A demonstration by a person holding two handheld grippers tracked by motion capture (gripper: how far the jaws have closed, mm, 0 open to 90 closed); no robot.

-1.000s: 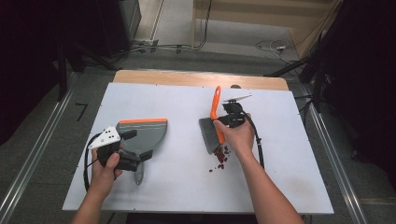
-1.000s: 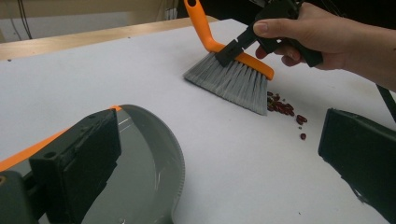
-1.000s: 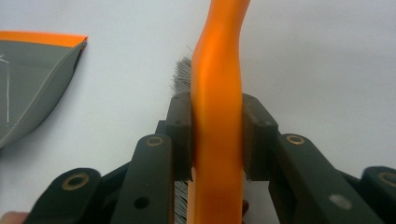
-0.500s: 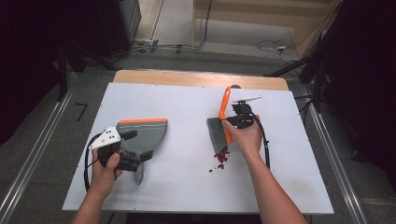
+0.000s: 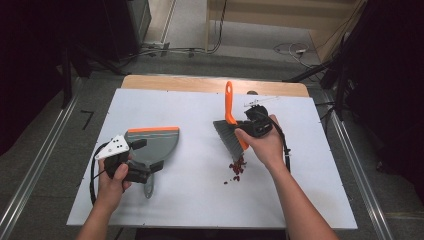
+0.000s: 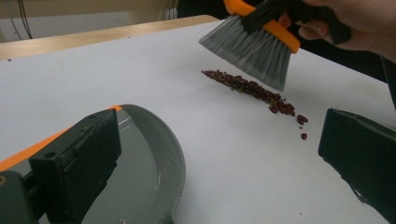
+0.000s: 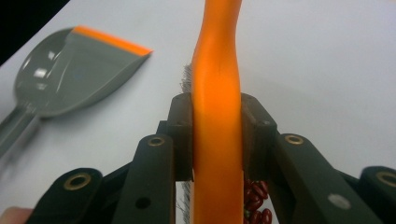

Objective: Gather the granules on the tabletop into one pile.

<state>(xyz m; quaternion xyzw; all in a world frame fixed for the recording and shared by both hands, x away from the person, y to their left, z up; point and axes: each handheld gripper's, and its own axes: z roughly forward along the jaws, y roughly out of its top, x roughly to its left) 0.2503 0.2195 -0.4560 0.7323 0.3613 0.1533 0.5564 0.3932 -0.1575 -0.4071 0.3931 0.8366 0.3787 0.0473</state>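
Note:
A grey dustpan [image 5: 155,145] with an orange lip lies on the white tabletop [image 5: 310,165] at the left, handle toward me. My left gripper [image 5: 145,156] rests over its near part, jaws wide apart; in the left gripper view [image 6: 219,135] the dustpan's rim [image 6: 173,158] curves beside the left jaw. My right gripper [image 5: 241,131] is shut on the orange handle [image 7: 217,93] of a hand brush [image 5: 229,136]. Its grey bristles [image 6: 252,46] hang just above a streak of red beans [image 6: 252,88], which lie near the table's middle [image 5: 237,168]. Beans [image 7: 257,205] also show below the jaws.
A wooden strip [image 5: 190,82] runs along the table's far edge. Metal rails [image 5: 40,165] flank the table on both sides, and cables [image 5: 280,47] lie on the floor behind. Open tabletop lies between dustpan and beans.
My right hand has risen and shifted slightly right with the brush, lifting the bristles off the table and off the beans. The left hand and dustpan have stayed put.

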